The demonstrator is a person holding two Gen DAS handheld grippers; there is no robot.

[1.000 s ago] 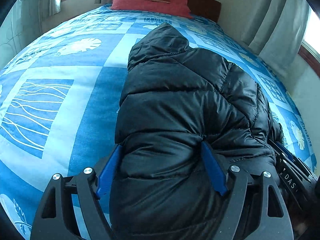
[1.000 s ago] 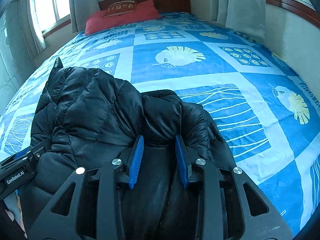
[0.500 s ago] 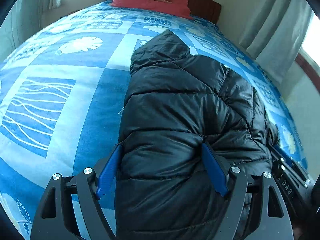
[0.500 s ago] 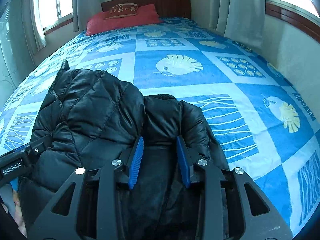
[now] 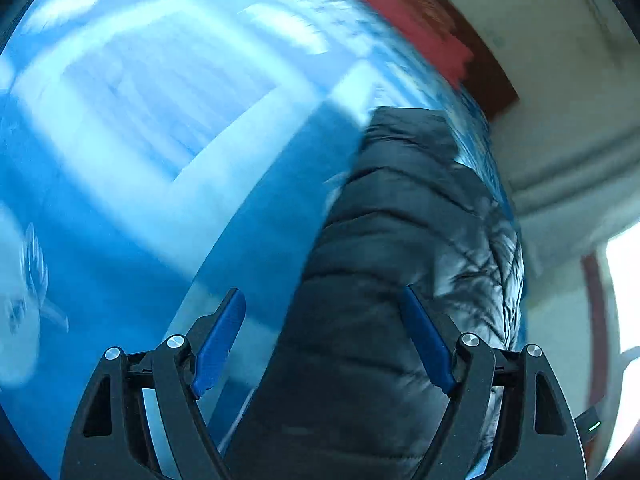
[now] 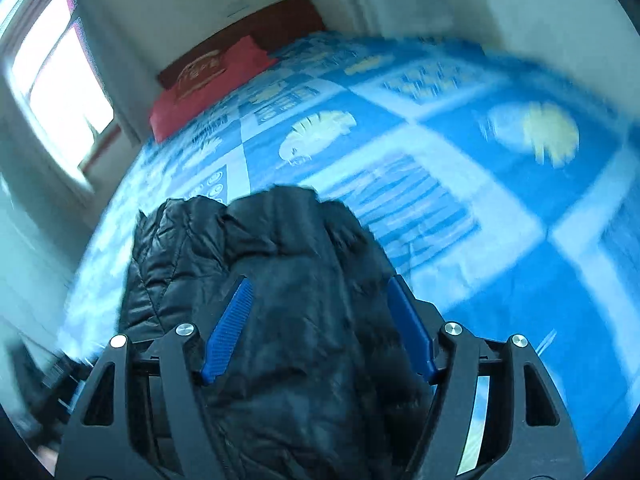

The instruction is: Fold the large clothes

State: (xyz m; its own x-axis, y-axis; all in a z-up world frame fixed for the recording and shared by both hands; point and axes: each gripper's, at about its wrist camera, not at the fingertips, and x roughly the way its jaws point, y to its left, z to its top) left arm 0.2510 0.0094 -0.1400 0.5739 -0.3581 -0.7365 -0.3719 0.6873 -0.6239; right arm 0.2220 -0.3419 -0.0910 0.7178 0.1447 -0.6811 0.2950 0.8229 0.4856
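A black puffer jacket (image 5: 392, 240) lies folded on the blue patterned bedspread (image 5: 140, 140); it also shows in the right wrist view (image 6: 280, 280). My left gripper (image 5: 320, 312) is open wide, its right finger against the jacket and its left finger (image 5: 218, 340) over bare bedspread. My right gripper (image 6: 316, 312) is open wide, with a bulge of the jacket lying between its blue fingers (image 6: 228, 328). Both views are tilted and motion-blurred.
A red pillow (image 6: 204, 84) lies at the wooden headboard (image 6: 256, 20). A bright window (image 6: 60, 76) is on the left wall and another window (image 5: 624, 300) on the right. The bedspread (image 6: 500, 200) stretches wide to the right of the jacket.
My right gripper has opened from a narrow grip on the jacket to wide open. Both grippers have swung and tilted, blurring the views. The left fingers have shifted left off the jacket's edge.
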